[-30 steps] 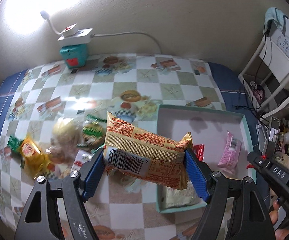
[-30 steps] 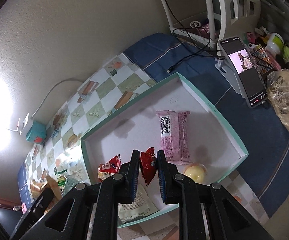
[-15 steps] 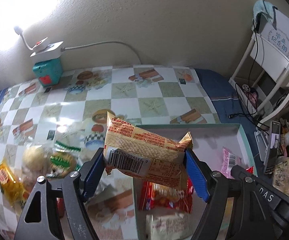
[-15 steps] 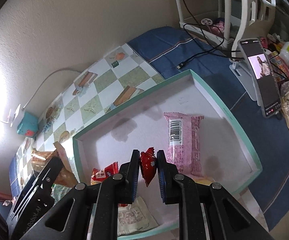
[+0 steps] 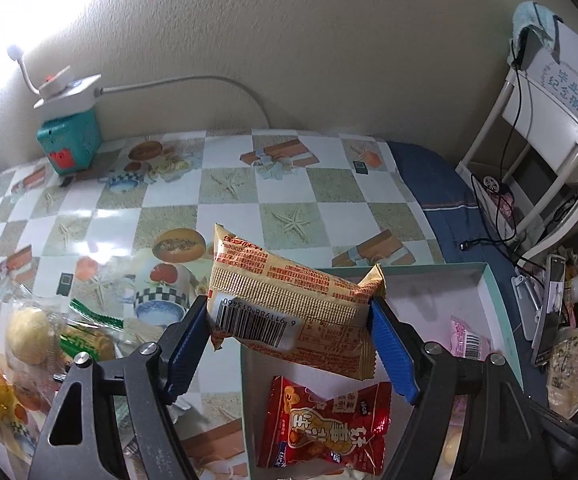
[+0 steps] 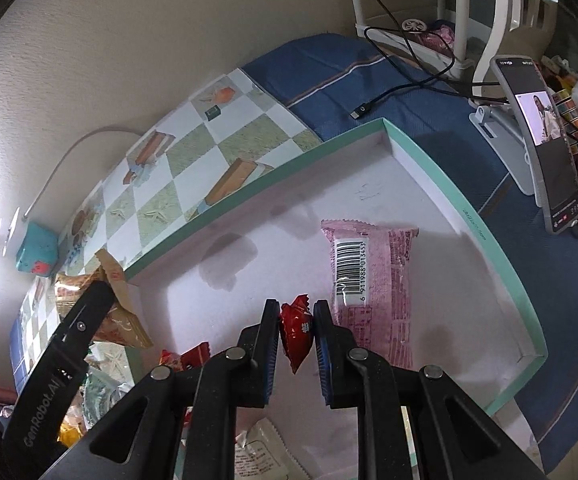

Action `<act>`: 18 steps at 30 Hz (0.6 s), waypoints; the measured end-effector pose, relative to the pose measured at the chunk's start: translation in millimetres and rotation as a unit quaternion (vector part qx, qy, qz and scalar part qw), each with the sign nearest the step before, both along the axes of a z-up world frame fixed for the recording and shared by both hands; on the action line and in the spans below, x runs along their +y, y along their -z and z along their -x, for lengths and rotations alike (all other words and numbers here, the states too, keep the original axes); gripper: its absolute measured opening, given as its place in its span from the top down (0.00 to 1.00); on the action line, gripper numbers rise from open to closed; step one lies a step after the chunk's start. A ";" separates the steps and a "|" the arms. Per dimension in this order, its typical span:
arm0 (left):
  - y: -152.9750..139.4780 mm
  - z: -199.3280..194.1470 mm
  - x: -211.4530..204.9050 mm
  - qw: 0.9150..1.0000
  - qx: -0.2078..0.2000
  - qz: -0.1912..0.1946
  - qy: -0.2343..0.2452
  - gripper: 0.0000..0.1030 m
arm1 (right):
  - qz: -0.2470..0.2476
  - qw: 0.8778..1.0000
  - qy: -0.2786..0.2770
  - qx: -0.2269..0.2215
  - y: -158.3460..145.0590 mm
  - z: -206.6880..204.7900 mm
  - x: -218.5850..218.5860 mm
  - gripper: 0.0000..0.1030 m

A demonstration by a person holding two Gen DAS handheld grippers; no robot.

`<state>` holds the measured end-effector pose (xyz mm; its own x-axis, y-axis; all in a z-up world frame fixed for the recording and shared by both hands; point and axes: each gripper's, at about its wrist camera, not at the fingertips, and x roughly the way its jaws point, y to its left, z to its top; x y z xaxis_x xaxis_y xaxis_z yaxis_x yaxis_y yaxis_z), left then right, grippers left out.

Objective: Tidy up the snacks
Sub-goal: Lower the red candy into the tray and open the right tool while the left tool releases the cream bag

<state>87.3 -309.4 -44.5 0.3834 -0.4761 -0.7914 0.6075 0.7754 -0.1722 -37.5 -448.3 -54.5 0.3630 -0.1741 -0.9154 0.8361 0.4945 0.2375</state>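
Teal-rimmed box [image 6: 485, 232] floor lies mostly bare below right claw [image 6: 296, 336] pinching red packet [image 6: 298, 330], left claw [image 5: 289, 332] pinching orange packet [image 5: 289, 300].

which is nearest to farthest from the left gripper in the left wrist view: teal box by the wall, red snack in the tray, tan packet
1. tan packet: clamped between the jaws of the left gripper.
2. red snack: lying in the tray, just below the jaws.
3. teal box: far back on the left by the wall, under the white power strip.
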 end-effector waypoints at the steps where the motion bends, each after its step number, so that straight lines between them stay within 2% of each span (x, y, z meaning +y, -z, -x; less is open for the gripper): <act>1: 1.5 -0.4 -0.6 1.000 0.002 -0.001 0.001 0.24 | 0.000 1.000 0.000 0.000 0.4 -0.1 -0.7 0.82; 9: 5.4 0.1 -4.0 1.000 0.019 0.010 0.011 0.24 | 0.003 1.000 0.005 0.001 0.1 2.4 -3.9 0.82; 12: 6.8 -1.9 -3.3 0.999 0.038 0.019 0.013 0.23 | 0.005 1.000 0.009 -0.001 -2.1 5.6 -6.5 0.82; 18: 9.4 -0.9 -6.1 0.999 0.041 0.014 0.017 0.23 | 0.004 1.000 0.017 0.000 -3.2 10.2 -11.0 0.81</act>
<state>88.3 -315.4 -54.0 0.3007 -0.5101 -0.8058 0.6168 0.7485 -0.2436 -47.8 -459.3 -51.3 0.3571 -0.1932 -0.9139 0.8523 0.4676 0.2342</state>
